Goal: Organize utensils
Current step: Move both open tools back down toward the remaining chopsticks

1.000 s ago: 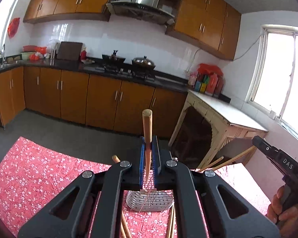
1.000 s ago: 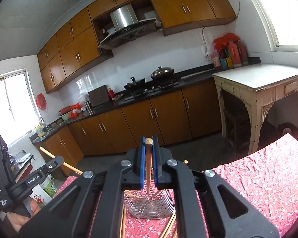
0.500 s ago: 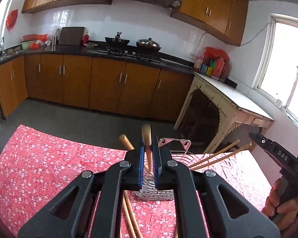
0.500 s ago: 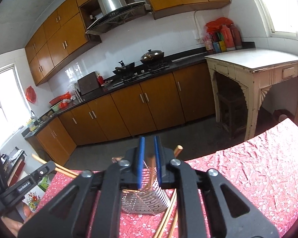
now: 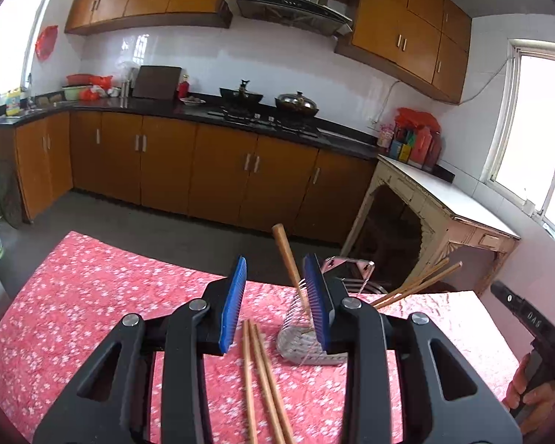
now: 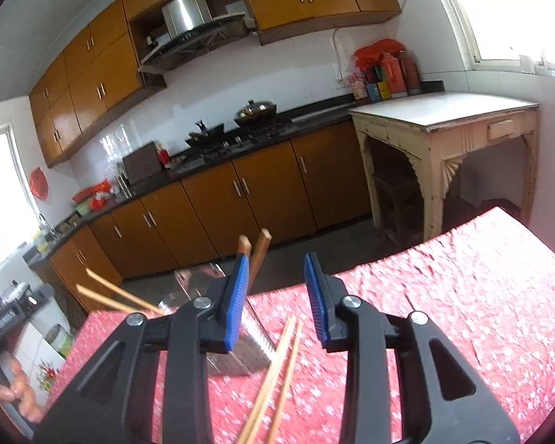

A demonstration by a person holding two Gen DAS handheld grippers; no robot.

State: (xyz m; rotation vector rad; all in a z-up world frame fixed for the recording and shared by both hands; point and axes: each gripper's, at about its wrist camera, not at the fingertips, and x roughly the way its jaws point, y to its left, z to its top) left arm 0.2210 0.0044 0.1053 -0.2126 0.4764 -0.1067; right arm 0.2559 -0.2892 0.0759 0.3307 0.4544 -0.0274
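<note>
Kitchen cabinets [image 5: 218,177] and a stove line the far wall, and a red flowered tablecloth [image 5: 92,296] covers the near table. A second ago each gripper was clamped on a wooden chopstick held upright over the wire utensil basket [image 5: 307,344]; both sets of jaws have just been opening, and neither pad now presses on anything.

In the left wrist view, the left gripper [image 5: 275,303] stands parted and angled gently down toward the table, with one chopstick [image 5: 288,259] leaning free in the basket close to its right-side pad. Two more chopsticks [image 5: 262,381] lie loose on the cloth between its fingers. Another pair [image 5: 418,285] pokes out of the basket toward the right gripper [image 5: 518,307], which a hand [image 5: 529,396] holds at the frame's edge.

In the right wrist view, the right gripper [image 6: 277,296] is likewise released and has dropped lower than before, with the basket [image 6: 240,351] partly hidden behind its left-side finger. Two chopstick tips [image 6: 255,255] rise just behind that finger, and a loose pair [image 6: 281,362] lies on the cloth.
</note>
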